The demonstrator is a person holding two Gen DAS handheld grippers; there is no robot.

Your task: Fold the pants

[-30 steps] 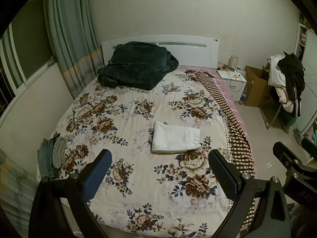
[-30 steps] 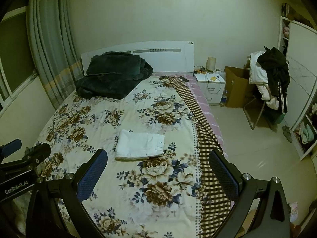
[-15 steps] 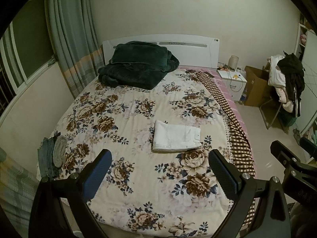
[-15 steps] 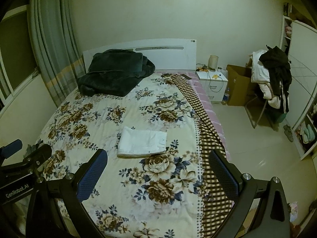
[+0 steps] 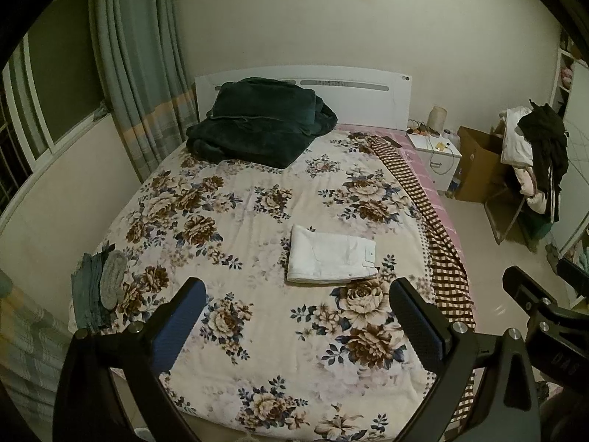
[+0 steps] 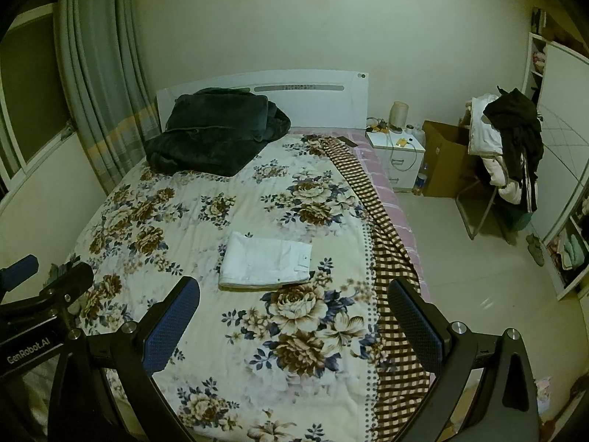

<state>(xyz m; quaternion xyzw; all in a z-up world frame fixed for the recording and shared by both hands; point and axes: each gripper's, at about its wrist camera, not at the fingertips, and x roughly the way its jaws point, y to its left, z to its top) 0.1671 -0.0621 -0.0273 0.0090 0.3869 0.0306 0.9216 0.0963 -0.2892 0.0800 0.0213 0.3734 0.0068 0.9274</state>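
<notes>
- You are holding the left gripper [image 5: 294, 316] above the foot of the bed, its jaws standing wide apart with nothing between them.
- You are holding the right gripper [image 6: 294, 313] just beside it, jaws likewise spread wide and gripping nothing.
- The white pants [image 5: 331, 259] are lying folded into a neat rectangle on the floral bedspread [image 5: 235, 221], near the middle of the bed and well apart from both grippers.
- In the right wrist view the pants [image 6: 265, 260] are sitting ahead of the gap between the fingers, a little left of centre.
- A dark green blanket [image 5: 257, 125] is lying bundled against the headboard [image 5: 353, 88].
- A checked cloth [image 6: 386, 258] is running along the bed's right edge.
</notes>
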